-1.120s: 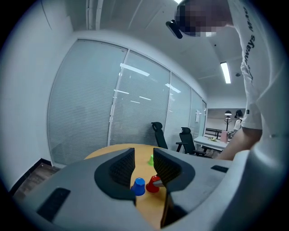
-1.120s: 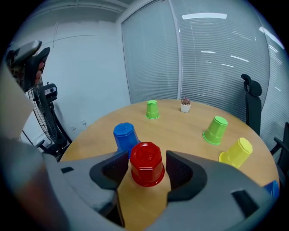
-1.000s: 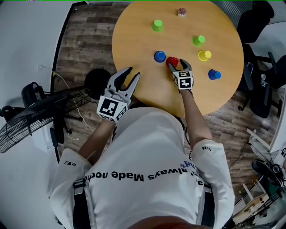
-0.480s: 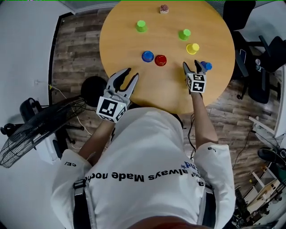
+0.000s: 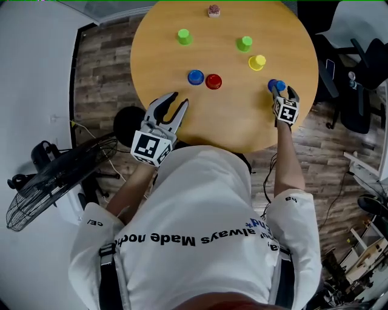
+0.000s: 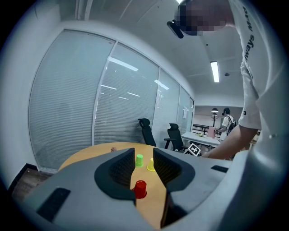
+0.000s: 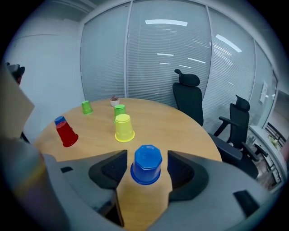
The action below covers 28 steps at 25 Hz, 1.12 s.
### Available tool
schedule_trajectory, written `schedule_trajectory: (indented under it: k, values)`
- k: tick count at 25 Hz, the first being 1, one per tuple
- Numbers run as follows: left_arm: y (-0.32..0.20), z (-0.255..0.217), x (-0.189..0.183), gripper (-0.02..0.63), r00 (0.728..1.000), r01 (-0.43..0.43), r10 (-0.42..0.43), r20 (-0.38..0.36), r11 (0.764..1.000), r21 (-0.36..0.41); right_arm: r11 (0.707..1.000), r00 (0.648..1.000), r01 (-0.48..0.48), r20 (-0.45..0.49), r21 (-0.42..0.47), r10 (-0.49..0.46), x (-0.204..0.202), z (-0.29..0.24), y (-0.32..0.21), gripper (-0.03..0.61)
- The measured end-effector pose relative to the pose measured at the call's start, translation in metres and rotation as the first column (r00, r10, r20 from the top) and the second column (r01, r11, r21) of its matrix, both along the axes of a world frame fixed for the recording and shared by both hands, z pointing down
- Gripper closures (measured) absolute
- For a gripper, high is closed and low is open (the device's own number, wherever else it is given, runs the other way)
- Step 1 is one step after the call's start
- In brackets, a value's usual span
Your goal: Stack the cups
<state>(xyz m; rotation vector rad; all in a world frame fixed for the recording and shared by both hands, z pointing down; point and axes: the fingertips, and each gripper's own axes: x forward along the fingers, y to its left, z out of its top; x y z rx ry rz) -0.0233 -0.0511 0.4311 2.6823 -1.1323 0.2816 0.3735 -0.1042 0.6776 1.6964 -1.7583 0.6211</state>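
Note:
Upside-down cups stand apart on the round wooden table [image 5: 224, 118]: two green [image 5: 183, 36] [image 5: 244, 43], a yellow [image 5: 257, 62], a blue [image 5: 196, 77], a red [image 5: 213, 81] and a second blue cup [image 5: 274, 85] near the right edge. My right gripper [image 5: 285, 91] is open around that second blue cup [image 7: 146, 166], which stands between the jaws with a gap on each side. My left gripper [image 5: 179, 98] hovers at the table's near left edge, open and empty. In the left gripper view the red cup [image 6: 140, 189] shows between its fingers [image 6: 119, 171], farther off.
A small potted plant [image 5: 213, 10] sits at the table's far edge. Black office chairs [image 5: 357, 97] stand to the right of the table, and a fan [image 5: 54, 181] on the floor at the left. Glass walls with blinds [image 7: 167, 63] lie beyond.
My right gripper has swung from the red cup across to the right and now straddles the blue cup by the table's right edge. The left gripper has hardly shifted.

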Motion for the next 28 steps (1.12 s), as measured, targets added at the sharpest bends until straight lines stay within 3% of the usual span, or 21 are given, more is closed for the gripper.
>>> schedule_trajectory:
  k: [9,11,14,20,28]
  values:
    - [-0.003,0.0,0.01,0.471,1.0,0.01,-0.01,0.011,1.0,-0.011,0.997,0.999,0.04,0.034,-0.06,-0.038,0.004,0.021,-0.009,0.301]
    - [-0.003,0.0,0.008,0.472,1.0,0.018,-0.018,0.011,1.0,-0.012,0.997,0.999,0.048,0.026,-0.059,-0.047,0.003,0.021,-0.01,0.337]
    - [-0.003,-0.001,0.004,0.472,0.999,0.033,-0.033,0.007,0.999,-0.012,0.997,0.997,0.072,0.025,-0.039,-0.071,-0.008,0.014,-0.014,0.337]
    - [0.003,-0.002,-0.003,0.474,0.999,0.049,-0.049,-0.012,0.999,-0.01,0.983,0.982,0.184,0.039,-0.007,-0.184,-0.065,-0.003,-0.02,0.337]
    - [0.011,-0.001,-0.022,0.474,0.997,0.073,-0.073,-0.017,0.997,-0.01,0.942,0.941,0.335,0.055,-0.009,-0.334,-0.155,0.0,-0.016,0.337]
